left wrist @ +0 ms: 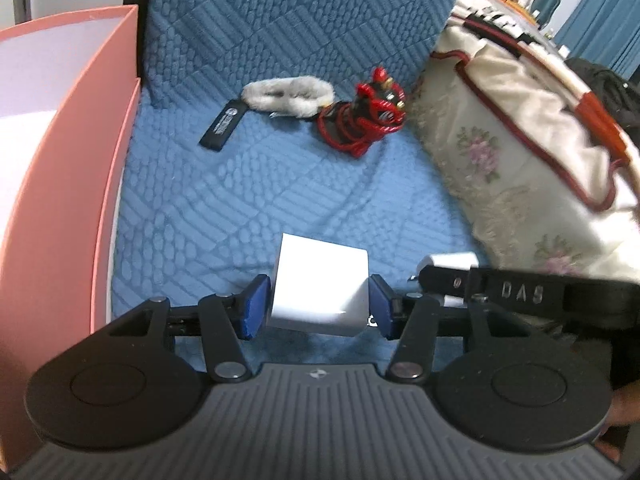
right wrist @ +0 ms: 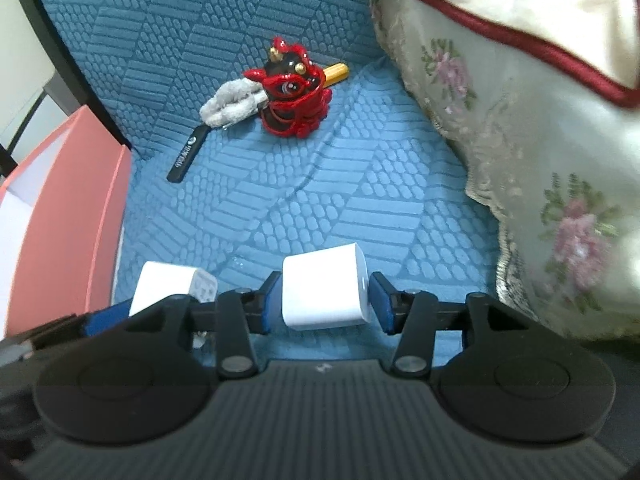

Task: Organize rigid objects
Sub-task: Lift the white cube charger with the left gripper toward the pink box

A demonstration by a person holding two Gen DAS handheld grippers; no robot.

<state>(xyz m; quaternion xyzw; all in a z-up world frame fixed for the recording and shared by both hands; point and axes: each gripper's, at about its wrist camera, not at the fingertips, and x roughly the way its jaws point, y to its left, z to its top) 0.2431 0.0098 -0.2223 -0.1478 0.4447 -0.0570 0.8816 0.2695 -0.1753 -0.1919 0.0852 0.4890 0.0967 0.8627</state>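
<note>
My left gripper (left wrist: 318,306) is shut on a white charger cube (left wrist: 320,284), held just above the blue quilted seat. My right gripper (right wrist: 324,300) is shut on a second white charger block (right wrist: 324,290). The two grippers are side by side: the left one's cube (right wrist: 172,284) shows at the left of the right wrist view, and the right gripper's arm (left wrist: 520,292) with its block (left wrist: 450,262) shows at the right of the left wrist view. Further back lie a red lion figurine (left wrist: 368,114) (right wrist: 294,92), a grey fluffy band (left wrist: 288,94) (right wrist: 232,102) and a black flat tag (left wrist: 222,124) (right wrist: 188,154).
A pink open box (left wrist: 72,184) (right wrist: 68,216) stands at the left edge of the seat. A cream floral cushion (left wrist: 520,152) (right wrist: 540,120) fills the right side. A yellow stick (right wrist: 336,72) pokes out behind the figurine. The blue seat back (left wrist: 280,12) rises behind.
</note>
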